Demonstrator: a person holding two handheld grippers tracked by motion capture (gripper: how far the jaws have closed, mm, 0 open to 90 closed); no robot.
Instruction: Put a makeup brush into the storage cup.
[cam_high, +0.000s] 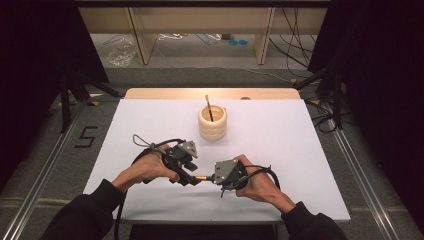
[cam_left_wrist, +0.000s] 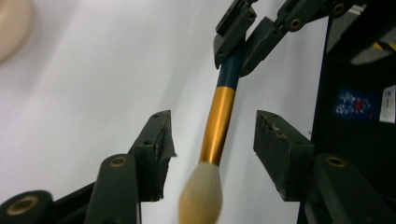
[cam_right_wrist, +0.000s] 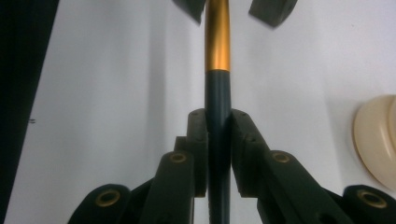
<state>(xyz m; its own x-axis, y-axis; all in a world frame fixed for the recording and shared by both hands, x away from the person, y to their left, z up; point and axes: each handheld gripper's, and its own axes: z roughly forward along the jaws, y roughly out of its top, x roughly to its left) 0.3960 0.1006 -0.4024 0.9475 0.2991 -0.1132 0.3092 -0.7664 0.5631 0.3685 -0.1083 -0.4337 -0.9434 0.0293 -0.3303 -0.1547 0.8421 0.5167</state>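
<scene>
Low in the centre of the high view, left gripper (cam_high: 192, 176) and right gripper (cam_high: 216, 178) tip to tip over the white table (cam_high: 280, 150), a brush (cam_high: 203, 177) bridging the gap. Right gripper (cam_right_wrist: 218, 140) clamped on the brush's dark handle (cam_right_wrist: 217, 102), seen bottom centre of its own view. Left gripper (cam_left_wrist: 212, 140) parted, jaws standing clear on either side of the gold ferrule (cam_left_wrist: 217, 123), not pressing it; pale bristles (cam_left_wrist: 201, 193) at bottom centre there. Cream ribbed pot (cam_high: 212, 122) upper centre of the high view, well apart from both hands, with a thin stick (cam_high: 209, 107) leaning in it. Pot edge also at right of the right gripper view (cam_right_wrist: 376, 140).
</scene>
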